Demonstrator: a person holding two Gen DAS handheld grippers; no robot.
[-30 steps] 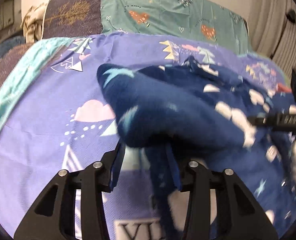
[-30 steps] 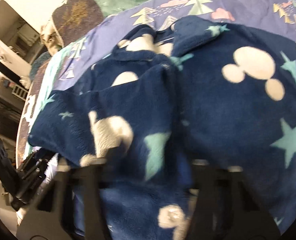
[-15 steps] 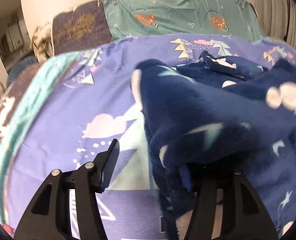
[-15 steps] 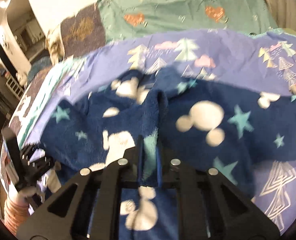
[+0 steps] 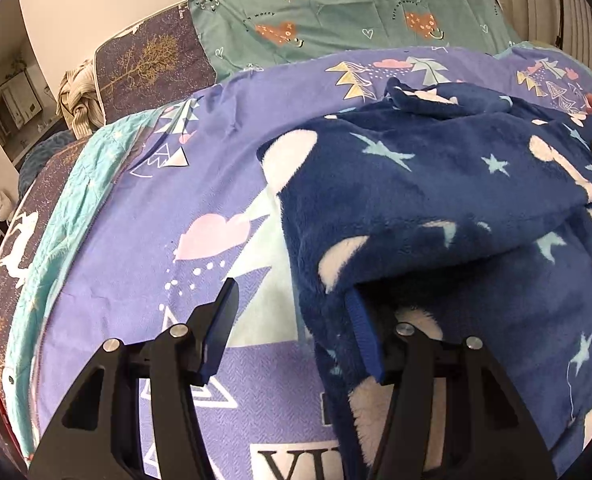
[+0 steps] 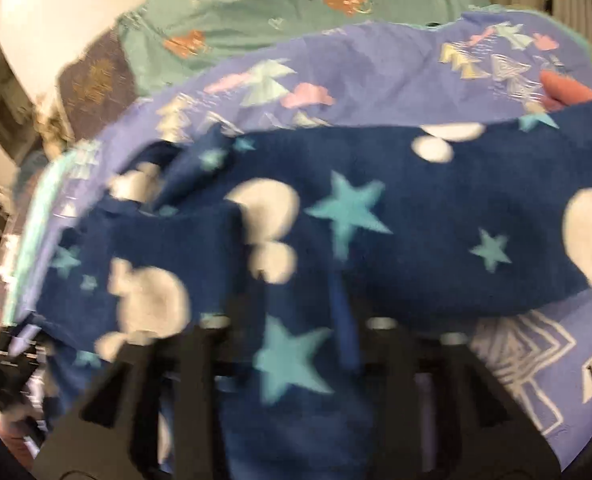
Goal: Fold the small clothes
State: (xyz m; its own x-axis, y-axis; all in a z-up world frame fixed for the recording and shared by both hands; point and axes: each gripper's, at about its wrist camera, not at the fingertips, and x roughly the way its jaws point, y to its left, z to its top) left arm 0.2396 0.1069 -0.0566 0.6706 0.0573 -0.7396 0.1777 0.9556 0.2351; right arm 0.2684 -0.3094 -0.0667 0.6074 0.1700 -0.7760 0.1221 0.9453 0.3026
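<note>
A navy fleece garment (image 5: 435,184) with white spots and teal stars lies crumpled on the purple patterned bedspread (image 5: 136,240). My left gripper (image 5: 292,324) is open at the garment's left edge. Its left finger hangs free over the bedspread, while a fold of fleece drapes over its right finger. In the blurred right wrist view the garment (image 6: 415,208) fills the middle of the frame. My right gripper (image 6: 292,320) is low over it, and its jaws are opening with fleece lying between them.
Behind the bedspread are a green printed sheet (image 5: 335,12) and a dark purple pillow with a gold tree (image 5: 148,64). A beige knitted cloth (image 5: 76,96) sits at the far left. A teal quilt edge (image 5: 68,208) runs down the bed's left side.
The left gripper's jaws spread and let the garment's edge go. The right gripper carried a pinched fold to the right, and its jaws now stand apart.
</note>
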